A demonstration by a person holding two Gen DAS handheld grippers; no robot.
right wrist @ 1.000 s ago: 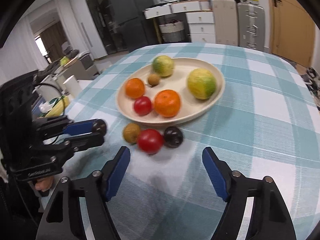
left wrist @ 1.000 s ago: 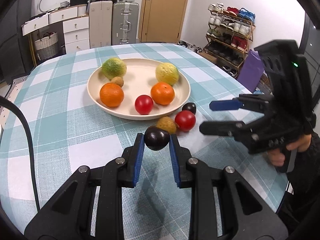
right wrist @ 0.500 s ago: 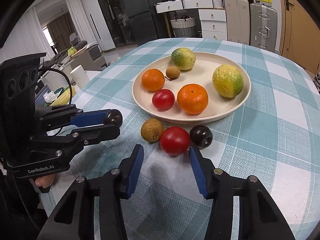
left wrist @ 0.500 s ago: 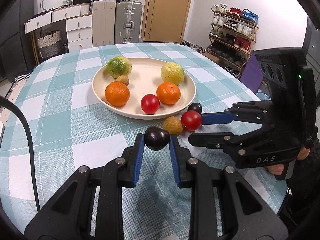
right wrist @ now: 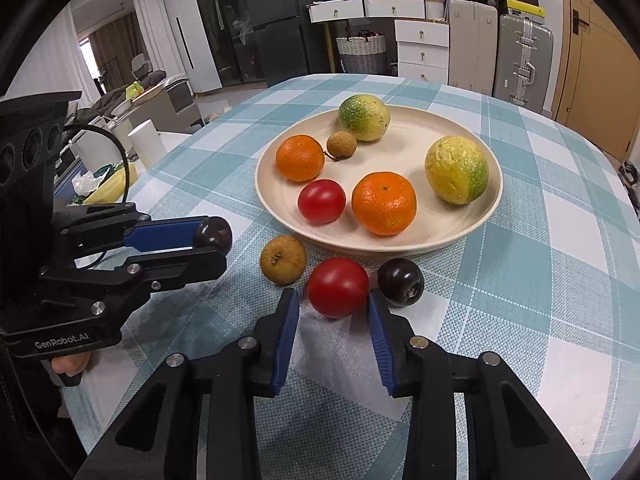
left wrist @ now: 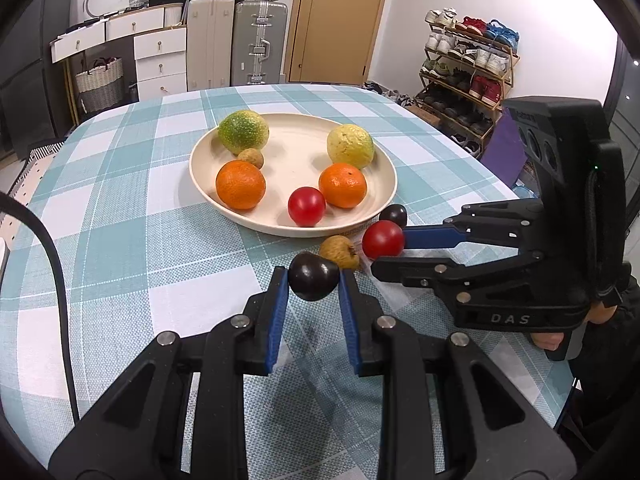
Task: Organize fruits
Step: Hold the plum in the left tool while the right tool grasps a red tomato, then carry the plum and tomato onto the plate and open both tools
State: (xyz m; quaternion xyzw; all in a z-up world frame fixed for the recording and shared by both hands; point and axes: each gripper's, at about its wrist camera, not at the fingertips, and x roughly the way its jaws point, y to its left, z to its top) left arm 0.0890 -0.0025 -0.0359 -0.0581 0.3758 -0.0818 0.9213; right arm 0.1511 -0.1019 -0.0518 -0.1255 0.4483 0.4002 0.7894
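My left gripper (left wrist: 313, 285) is shut on a dark plum (left wrist: 313, 281) and holds it above the cloth; it also shows in the right wrist view (right wrist: 212, 233). My right gripper (right wrist: 334, 304) is open with its blue fingers on either side of a red tomato (right wrist: 337, 286) on the table, and it shows in the left wrist view (left wrist: 390, 246). Beside the tomato lie a brown fruit (right wrist: 283, 259) and a second dark plum (right wrist: 400, 282). The cream plate (right wrist: 472, 224) holds two oranges, a red tomato, two green-yellow fruits and a small brown fruit.
The round table has a teal checked cloth (left wrist: 120, 240). Its edge is close on the right, with a shoe rack (left wrist: 468, 68) beyond. Drawers and suitcases (left wrist: 256, 40) stand behind the table.
My right gripper has moved forward and narrowed its fingers around the red tomato on the table. My left gripper has kept hold of the dark plum and moved slightly closer to the plate.
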